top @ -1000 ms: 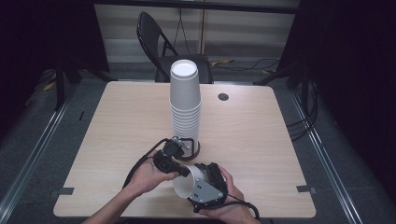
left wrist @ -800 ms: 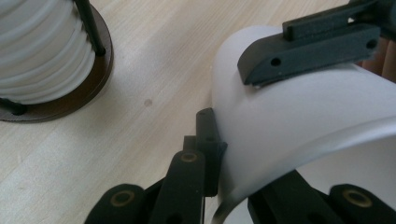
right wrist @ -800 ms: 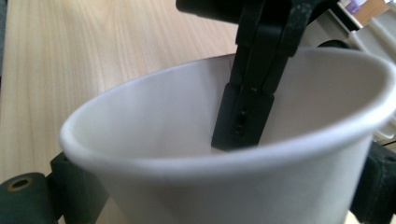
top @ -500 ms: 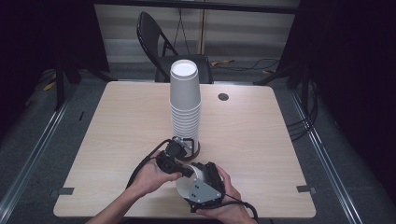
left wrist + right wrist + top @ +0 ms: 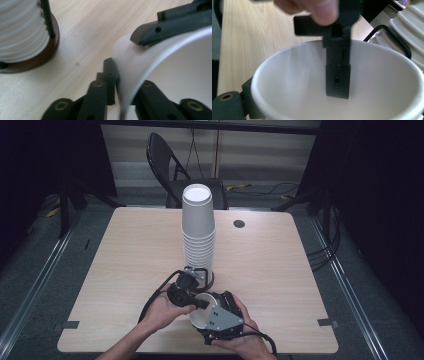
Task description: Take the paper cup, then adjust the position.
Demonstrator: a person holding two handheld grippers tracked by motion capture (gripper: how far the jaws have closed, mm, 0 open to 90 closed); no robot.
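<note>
Spanning most of the high view, the counter (image 5: 130,270) is pale wood-grain laminate, squarish with rounded corners, a small dark round plug (image 5: 239,223) near its far edge. A black folding chair (image 5: 172,175) sits behind it, legs cut off by the counter. The cup stack (image 5: 198,232) is a tall column of white paper cups, ribbed by nested rims, on a dark brown round base (image 5: 40,53) with thin black upright rods; its top is cut off in the left gripper view. A single white paper cup (image 5: 201,312) lies between the two hands near the counter's front edge, just beside the base, smooth and matte inside, partly hidden under the grey plate. The right gripper (image 5: 220,317) holds it from outside: the cup sits between its jaws with the mouth facing its camera, and one jaw presses the cup's outer wall in the left gripper view. The left gripper (image 5: 117,82) has one jaw inside the cup and one outside, nearly together with the rim wall between them; they have just eased apart slightly. A blurred fingertip (image 5: 322,8) is hard to make out.
</note>
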